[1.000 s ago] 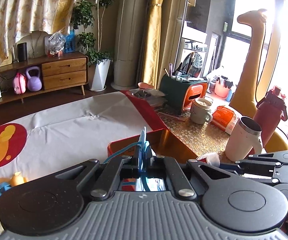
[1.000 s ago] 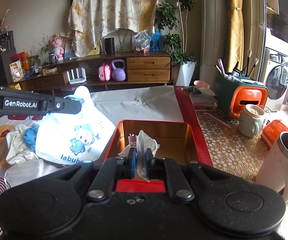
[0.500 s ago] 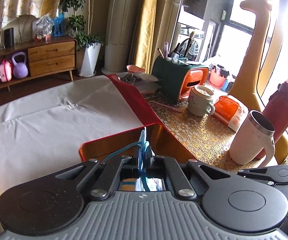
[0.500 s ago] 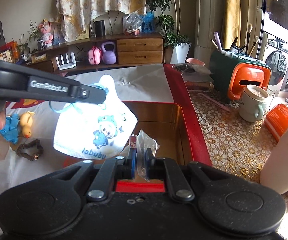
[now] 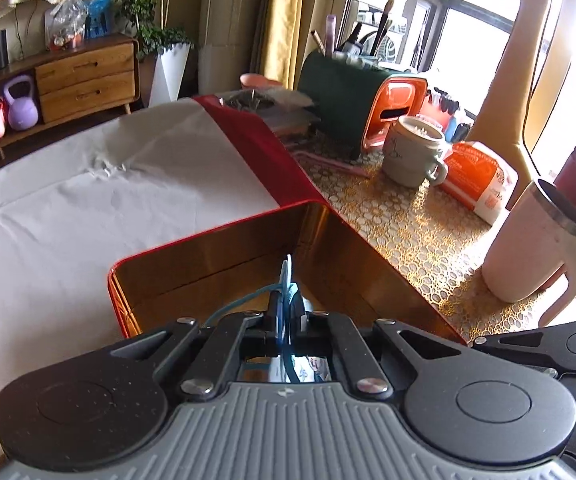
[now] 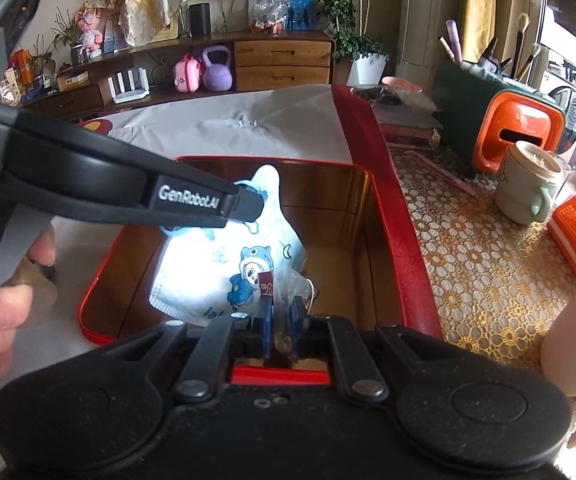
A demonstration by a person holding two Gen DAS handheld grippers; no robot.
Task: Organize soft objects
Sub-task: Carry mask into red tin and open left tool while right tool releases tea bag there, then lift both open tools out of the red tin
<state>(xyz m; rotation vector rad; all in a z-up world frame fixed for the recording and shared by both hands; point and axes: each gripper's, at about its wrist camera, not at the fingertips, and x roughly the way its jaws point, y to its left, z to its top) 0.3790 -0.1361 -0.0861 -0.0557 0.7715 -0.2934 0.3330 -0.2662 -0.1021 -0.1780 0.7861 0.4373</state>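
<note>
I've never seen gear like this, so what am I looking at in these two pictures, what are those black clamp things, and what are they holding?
These are two handheld grippers, each with a camera looking along its fingers; a person's hand holds one. One picture comes from the left gripper, the other from the right gripper. Both point down into an open red tin on a white cloth. The left gripper is shut on the blue string of a white printed face mask, which hangs over the tin. The right gripper is shut on a small clear plastic packet. Mugs stand beside the cloth.
</note>
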